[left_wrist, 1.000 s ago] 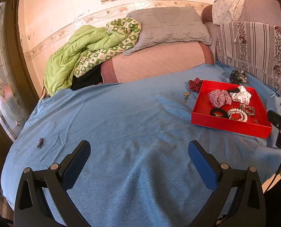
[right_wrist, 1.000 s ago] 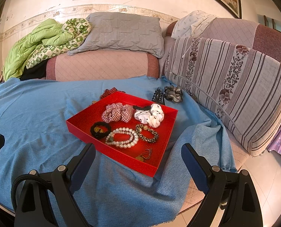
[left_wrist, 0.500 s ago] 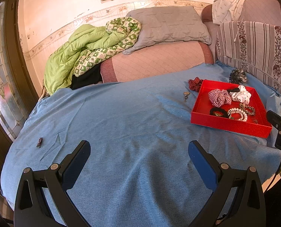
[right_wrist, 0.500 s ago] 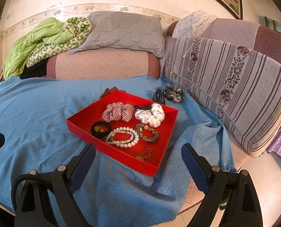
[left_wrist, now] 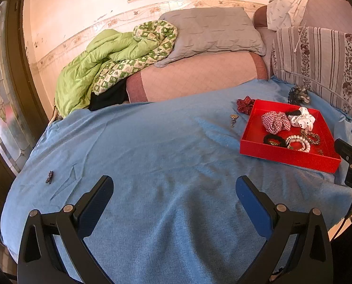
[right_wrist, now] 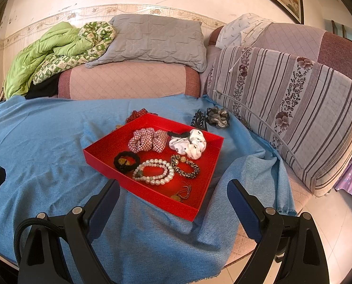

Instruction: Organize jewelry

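I see the red tray (right_wrist: 152,190) lying on the blue cloth (right_wrist: 46,137), holding a checked scrunchie (right_wrist: 148,140), a white scrunchie (right_wrist: 188,144), a black hair tie (right_wrist: 126,161), a pearl bracelet (right_wrist: 154,171) and a leopard-print bracelet (right_wrist: 185,166). A dark red scrunchie (left_wrist: 245,104) lies just outside its far corner, and a small dark piece (left_wrist: 49,176), too small to identify, sits well apart at the left. My right claw (right_wrist: 173,195) and left claw (left_wrist: 174,190) both gape wide, holding nothing.

Right view: tray (right_wrist: 109,158) sits slightly lower and nearer the right gripper (right_wrist: 173,195) than a second ago.
Left view: tray (left_wrist: 287,157) drifts a touch lower in frame.
Tray contents: no shift visible.
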Motion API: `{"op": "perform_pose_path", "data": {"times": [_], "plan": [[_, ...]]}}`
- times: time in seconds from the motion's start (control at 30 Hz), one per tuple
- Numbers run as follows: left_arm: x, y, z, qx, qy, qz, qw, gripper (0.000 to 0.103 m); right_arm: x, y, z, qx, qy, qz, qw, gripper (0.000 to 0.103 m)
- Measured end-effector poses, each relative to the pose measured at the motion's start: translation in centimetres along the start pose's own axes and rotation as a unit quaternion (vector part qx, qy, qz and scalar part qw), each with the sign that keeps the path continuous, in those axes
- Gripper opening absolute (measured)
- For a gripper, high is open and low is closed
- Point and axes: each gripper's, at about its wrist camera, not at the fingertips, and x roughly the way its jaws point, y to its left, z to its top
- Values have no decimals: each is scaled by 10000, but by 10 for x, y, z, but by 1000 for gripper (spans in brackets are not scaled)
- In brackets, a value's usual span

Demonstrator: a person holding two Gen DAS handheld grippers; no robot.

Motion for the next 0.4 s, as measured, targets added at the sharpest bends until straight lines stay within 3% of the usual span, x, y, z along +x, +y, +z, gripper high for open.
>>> {"op": "perform_pose_path", "data": {"times": [0.2, 0.4], "plan": [[5, 7, -5, -41, 163, -77, 9998, 103, -1, 0, 0, 20, -18, 31, 10000, 95], [16, 55, -16, -475, 620, -5, 9969, 103, -3, 22, 4, 49, 30, 470, 9989, 95]]}}
